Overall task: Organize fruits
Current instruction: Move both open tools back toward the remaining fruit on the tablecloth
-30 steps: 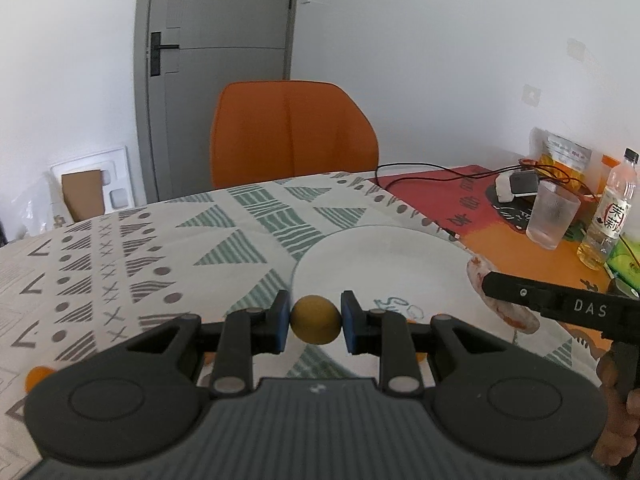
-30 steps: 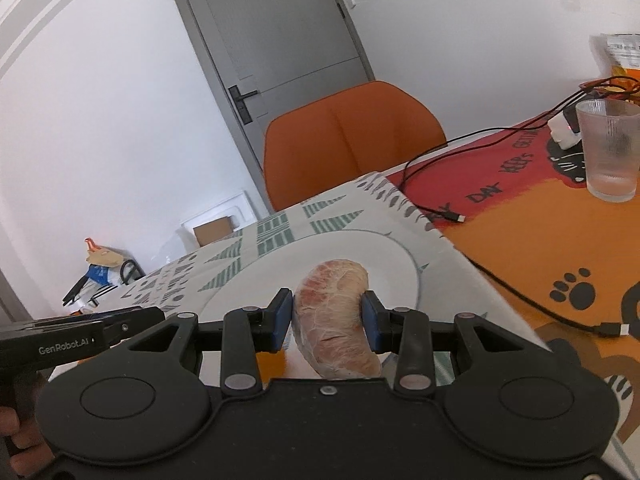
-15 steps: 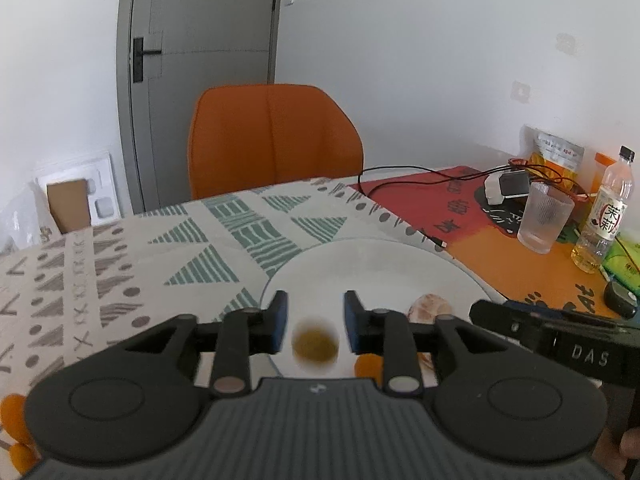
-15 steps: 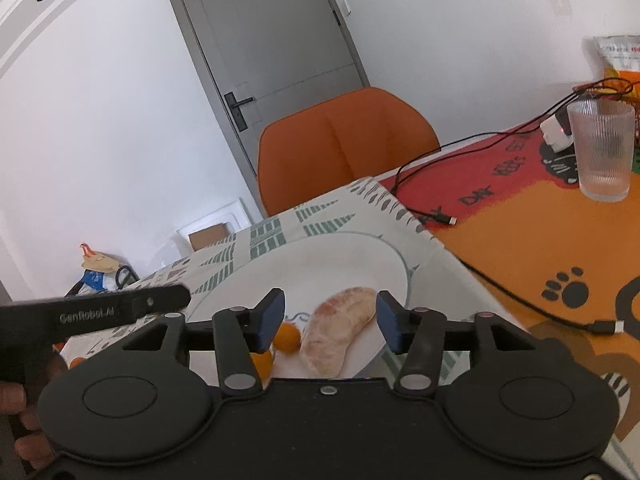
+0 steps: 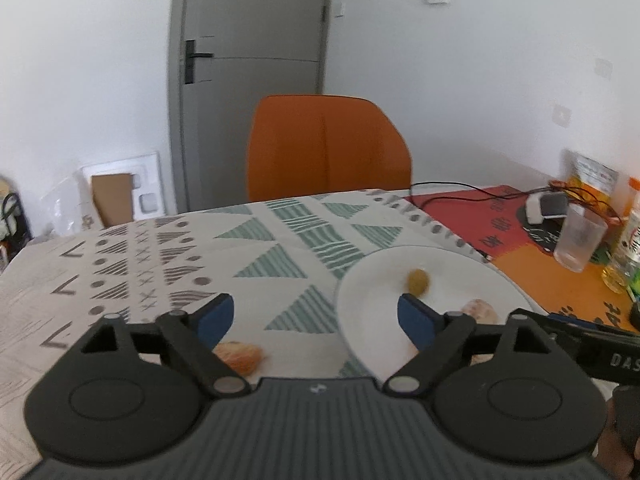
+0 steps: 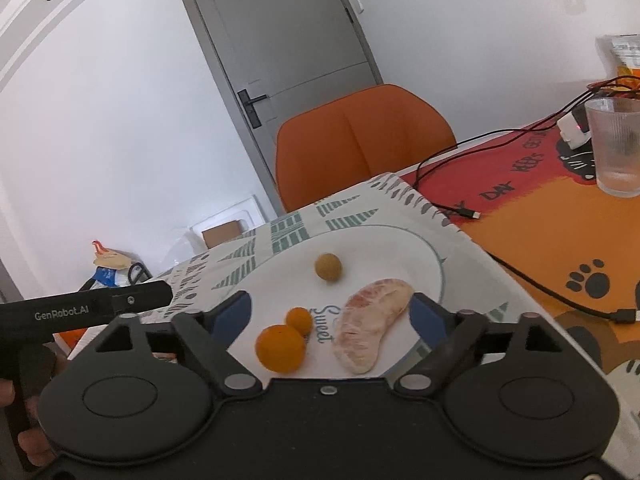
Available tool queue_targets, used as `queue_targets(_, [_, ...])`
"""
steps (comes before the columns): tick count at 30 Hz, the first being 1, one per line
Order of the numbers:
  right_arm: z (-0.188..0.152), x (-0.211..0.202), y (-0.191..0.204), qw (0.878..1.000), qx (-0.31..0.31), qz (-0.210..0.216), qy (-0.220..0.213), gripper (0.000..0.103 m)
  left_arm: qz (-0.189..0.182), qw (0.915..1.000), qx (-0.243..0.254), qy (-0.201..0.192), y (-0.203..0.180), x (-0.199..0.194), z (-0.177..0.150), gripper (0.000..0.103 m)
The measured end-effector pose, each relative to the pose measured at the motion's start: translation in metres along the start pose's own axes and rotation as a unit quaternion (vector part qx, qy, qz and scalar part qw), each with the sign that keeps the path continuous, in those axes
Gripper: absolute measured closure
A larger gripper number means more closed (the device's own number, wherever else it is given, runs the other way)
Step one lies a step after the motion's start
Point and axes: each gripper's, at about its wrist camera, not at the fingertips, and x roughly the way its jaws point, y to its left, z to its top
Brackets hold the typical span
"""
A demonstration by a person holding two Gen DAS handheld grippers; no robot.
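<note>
Fruit lies on the white plate (image 6: 404, 248) in front of me: a peeled pomelo wedge (image 6: 370, 330), two oranges, the larger (image 6: 280, 348) nearest me and the smaller (image 6: 300, 320) touching it on the far side, and a dull yellow ball (image 6: 328, 267) apart from them toward the far rim; the wedge sits right of the oranges beside the word printed on the plate.

My right gripper (image 6: 330, 312) hangs low over the near edge of the plate, level and pointing toward the orange chair (image 6: 360, 136); its jaws are spread wide and hold nothing, one blue pad (image 6: 236, 314) left of the oranges, the other mostly hidden behind the wedge's far end.

My left gripper (image 5: 316, 314) is also splayed wide and empty, held level above the patterned cloth (image 5: 160, 264) to the left of the plate (image 5: 372, 304); its right pad (image 5: 416, 318) sits over the plate's near part, its left pad (image 5: 214, 314) over the cloth; this view is blurred.

From the left camera the yellow ball (image 5: 418, 280) rests on the plate beyond the right pad, and the tip of the wedge (image 5: 480, 310) shows beside my right gripper's black body; one more orange-pink piece (image 5: 240, 358) lies on the cloth, off the plate, just under my left gripper's left finger.

Beyond the plate a glass (image 6: 616, 144) stands on the red-and-orange mat (image 6: 532, 220), with a black cable (image 6: 460, 184) trailing across it.
</note>
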Motion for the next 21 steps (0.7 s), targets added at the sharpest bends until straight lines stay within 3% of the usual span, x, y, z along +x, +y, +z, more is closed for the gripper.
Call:
queue_targets(7, [-0.003,0.002,0.015,1.000,-0.007,0.015,0.005,0.000,0.015,0.9995,-0.024,-0.009,0.025,-0.018,-0.006,0.010])
queue_targets(21, [-0.010,0.005,0.049,0.999,-0.021,0.041,0.017,0.000,0.051,0.9970,-0.050,-0.029,0.072,-0.058,-0.012,0.010])
